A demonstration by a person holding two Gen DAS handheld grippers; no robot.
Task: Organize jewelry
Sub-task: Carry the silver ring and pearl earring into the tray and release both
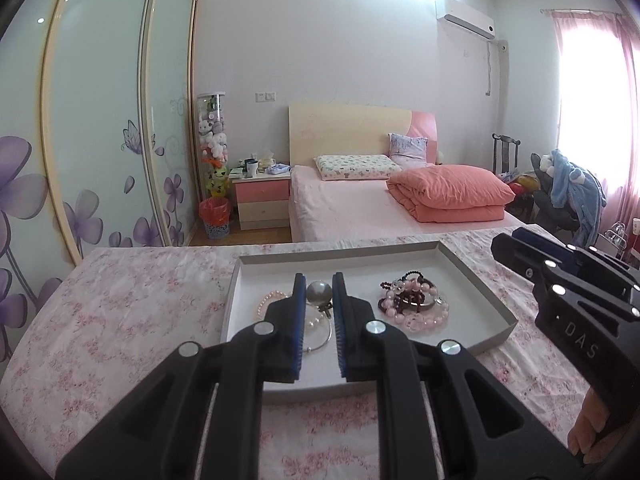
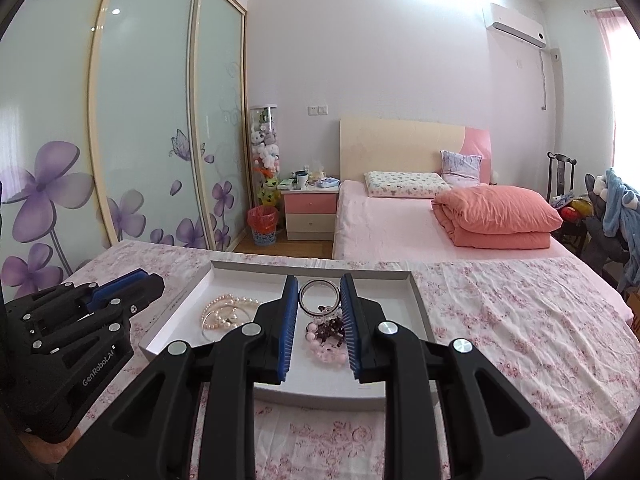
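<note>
Jewelry sits in a shallow grey-rimmed tray (image 1: 476, 280) at centre frame, on a pink floral cloth (image 1: 132, 304) covering a flat surface in a bedroom. Left gripper (image 1: 318, 292), seen lower centre in the left wrist view, hovers above the tray w/ its blue-padded jaws a narrow gap apart and nothing gripped between them; a silver-grey round piece (image 1: 319, 293) shows through the gap, lying in the tray below. Pearl strand (image 1: 272, 300) lies at the tray's left side, beside a thin silver bangle (image 1: 320, 340). Tangle of pink and dark-red bead bracelets (image 1: 414, 300) rests right of centre in the tray. Right gripper (image 2: 319, 300), lower centre in the right wrist view, also hangs over the tray, jaws slightly parted, holding nothing; a silver ring-shaped bangle (image 2: 316, 296) and the bead pile appear between the fingers but lie in the tray. Each gripper shows at the edge of the other's view, mid-right and mid-left. Bkgd: pink bed (image 1: 360, 204) w/ folded coral quilt (image 1: 452, 192), upper centre-right; wardrobe doors (image 1: 100, 120) w/ purple flowers, left.
</note>
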